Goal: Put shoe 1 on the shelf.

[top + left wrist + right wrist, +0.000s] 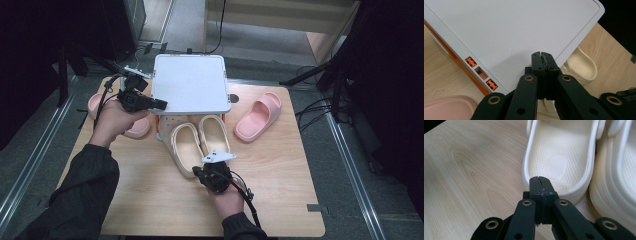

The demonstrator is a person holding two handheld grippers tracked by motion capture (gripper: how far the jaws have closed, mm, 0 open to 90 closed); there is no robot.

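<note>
A pink slipper (258, 117) lies on the right of a pale wooden table (280, 195), well apart from a second pink slipper (136, 128) near the left edge. Beyond the far edge, grey floor (260, 37) meets a wooden cabinet (320, 20), with black cables (312, 107) trailing at right.

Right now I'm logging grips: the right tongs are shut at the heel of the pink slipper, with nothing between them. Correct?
Not quite. The right tongs are shut with nothing between them, but they sit at the heel of a cream clog, not the pink slipper, which lies apart by the white box. The right gripper view shows it.
</note>
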